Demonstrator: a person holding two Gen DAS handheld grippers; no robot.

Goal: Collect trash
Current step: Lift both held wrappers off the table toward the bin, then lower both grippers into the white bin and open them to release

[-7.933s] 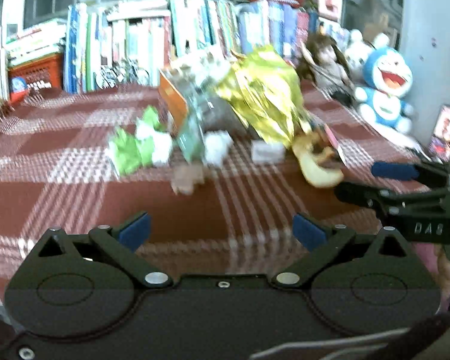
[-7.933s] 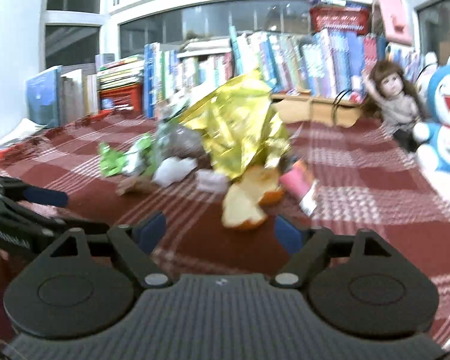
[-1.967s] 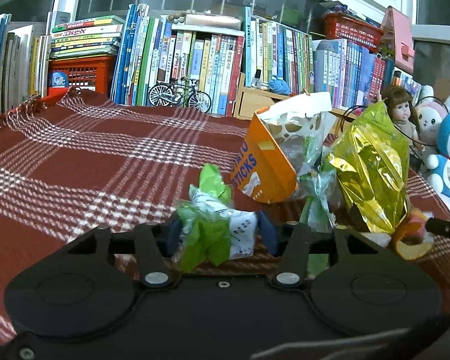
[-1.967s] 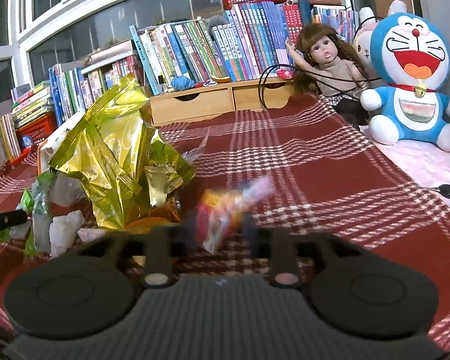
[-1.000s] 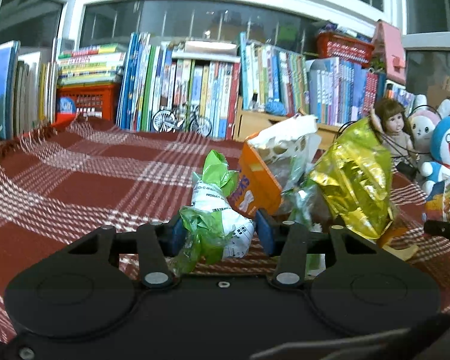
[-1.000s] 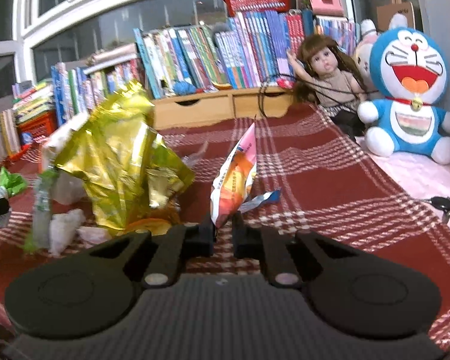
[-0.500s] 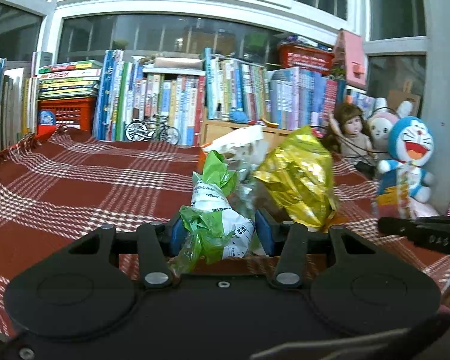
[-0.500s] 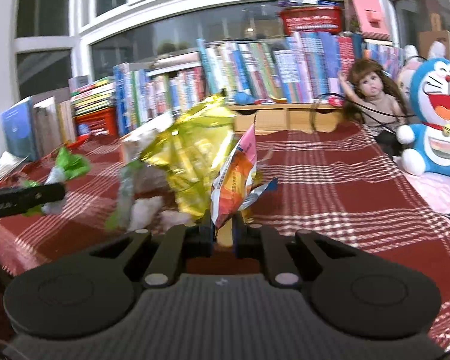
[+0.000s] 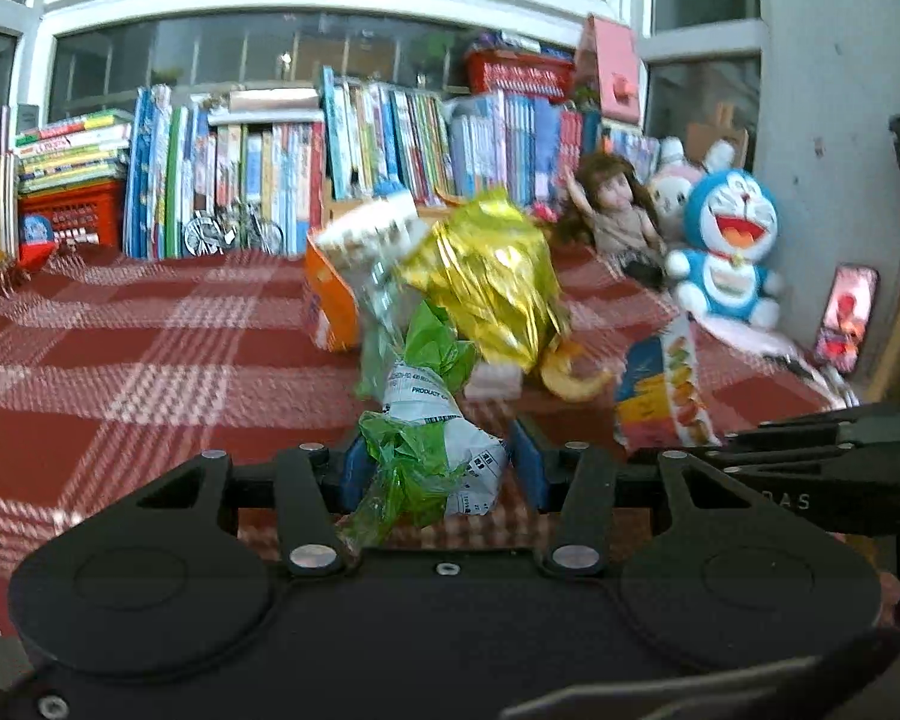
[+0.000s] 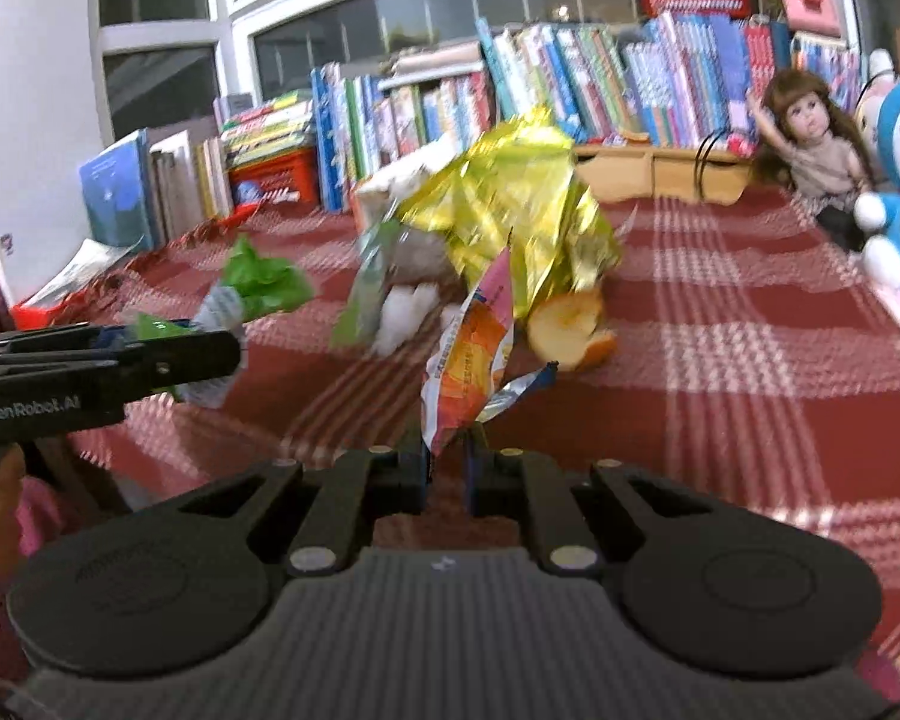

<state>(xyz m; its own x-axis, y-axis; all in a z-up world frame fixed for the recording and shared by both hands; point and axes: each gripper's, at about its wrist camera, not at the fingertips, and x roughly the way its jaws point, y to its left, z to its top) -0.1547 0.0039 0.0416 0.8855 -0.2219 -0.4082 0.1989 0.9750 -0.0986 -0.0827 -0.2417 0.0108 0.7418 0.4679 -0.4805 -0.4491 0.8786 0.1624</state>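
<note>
My left gripper is shut on a crumpled green and white wrapper, held above the red plaid cloth. My right gripper is shut on a flat orange snack packet that stands up between its pads. In the left wrist view this packet and the right gripper show at the right. The left gripper with its green wrapper enters the right wrist view from the left. Behind lie a gold foil bag, an orange box, a fruit peel and white paper scraps.
A row of books and a red basket line the back. A doll and a blue plush toy sit at the right, with a phone leaning on the wall. A sleeve in pink shows at the lower left.
Both grippers have drawn back from the pile, each still holding its piece. The pile now looks smaller and farther, and each gripper shows more in the other's view.
</note>
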